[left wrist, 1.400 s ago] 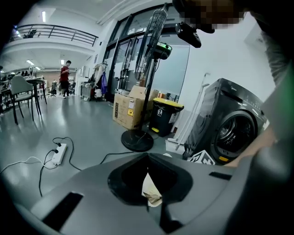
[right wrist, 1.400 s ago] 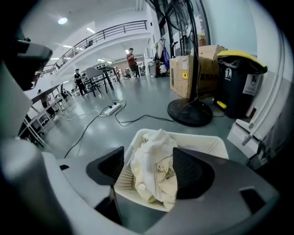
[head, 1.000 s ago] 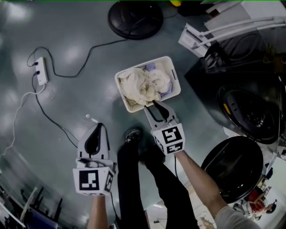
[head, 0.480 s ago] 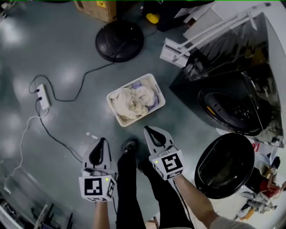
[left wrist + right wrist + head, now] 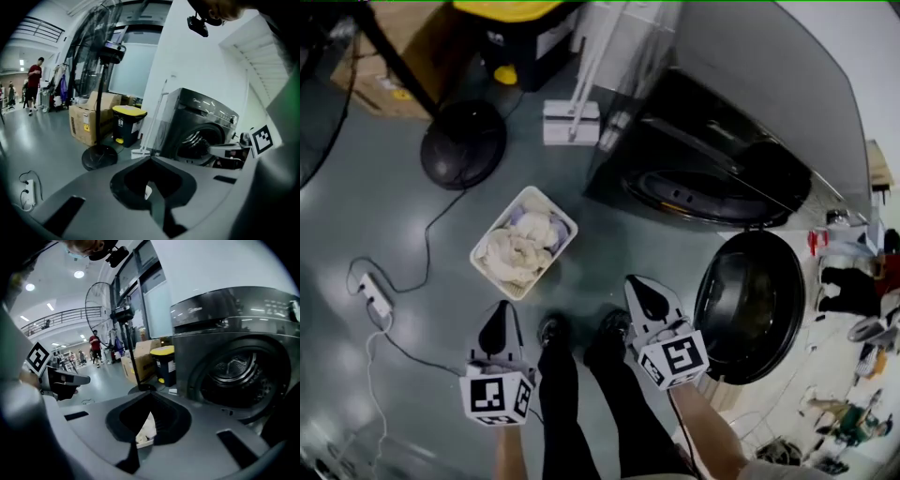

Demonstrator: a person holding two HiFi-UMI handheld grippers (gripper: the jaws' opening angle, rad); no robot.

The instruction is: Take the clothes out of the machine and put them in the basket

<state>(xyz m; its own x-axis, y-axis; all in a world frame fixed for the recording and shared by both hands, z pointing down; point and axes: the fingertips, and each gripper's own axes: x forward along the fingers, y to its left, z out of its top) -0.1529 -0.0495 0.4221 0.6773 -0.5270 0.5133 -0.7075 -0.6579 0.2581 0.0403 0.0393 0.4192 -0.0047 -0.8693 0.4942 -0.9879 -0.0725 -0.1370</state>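
Clothes (image 5: 516,255) come out of the machine (image 5: 741,141), the largest thing here, which stands at the far side of the floor with its dark drum mouth facing the person. Its round door (image 5: 750,305) is swung fully out to the right, probably so that the mouth stays clear for reaching in. From the right gripper view the drum looks dark and bare, though I cannot tell whether a garment lies deep inside. The white basket (image 5: 553,207) stands on the floor in front of the machine and to its left, well apart from the door. That seems a sensible spot, near enough for a short carry yet out of the door's swing. The clothes lie in it as a cream heap with a lavender piece toward its far corner, filling it about to the rim, so the task looks far along. A fan base (image 5: 462,143) and a power strip (image 5: 373,294) with its cable lie farther left, out of the working path. The left gripper (image 5: 500,307) and the right gripper (image 5: 634,284) hang on either side of the person's legs. Each has its jaws pressed together with nothing between them. The pale scrap seen behind each pair of tips is the basket beyond, not a catch. Both point forward, which suits a return to the drum.
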